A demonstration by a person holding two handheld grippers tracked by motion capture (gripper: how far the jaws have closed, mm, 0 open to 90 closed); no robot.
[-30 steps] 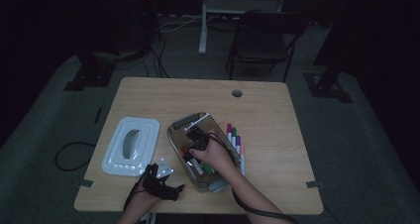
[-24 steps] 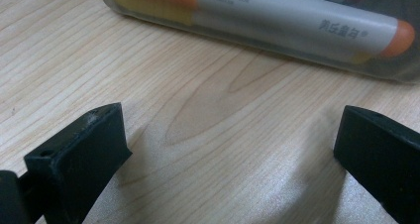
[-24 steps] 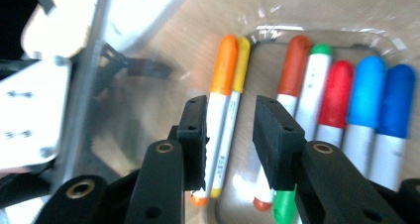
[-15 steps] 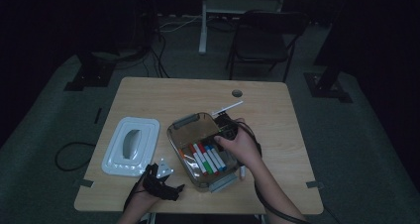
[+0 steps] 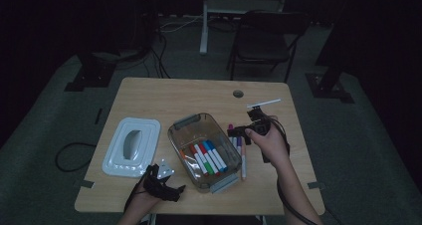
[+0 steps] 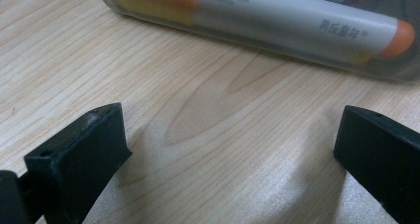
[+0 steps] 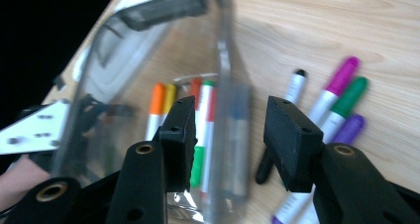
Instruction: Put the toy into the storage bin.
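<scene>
Rightward and up from the clear bin (image 5: 199, 150) went the right gripper (image 5: 249, 128), jaws just opening, empty, above loose markers (image 5: 238, 145); left gripper (image 5: 166, 187) gapes beside the bin wall; its view reads an orange marker (image 6: 297, 21).

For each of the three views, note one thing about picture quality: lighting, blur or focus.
High view: dim and underexposed, the room beyond the table nearly black. Left gripper view: brightly lit, wood grain sharp, soft shadows by the left tool; the orange marker is slightly soft. Right gripper view: motion blur smears the clear box and loose markers, while the right tool stays crisp.
</scene>
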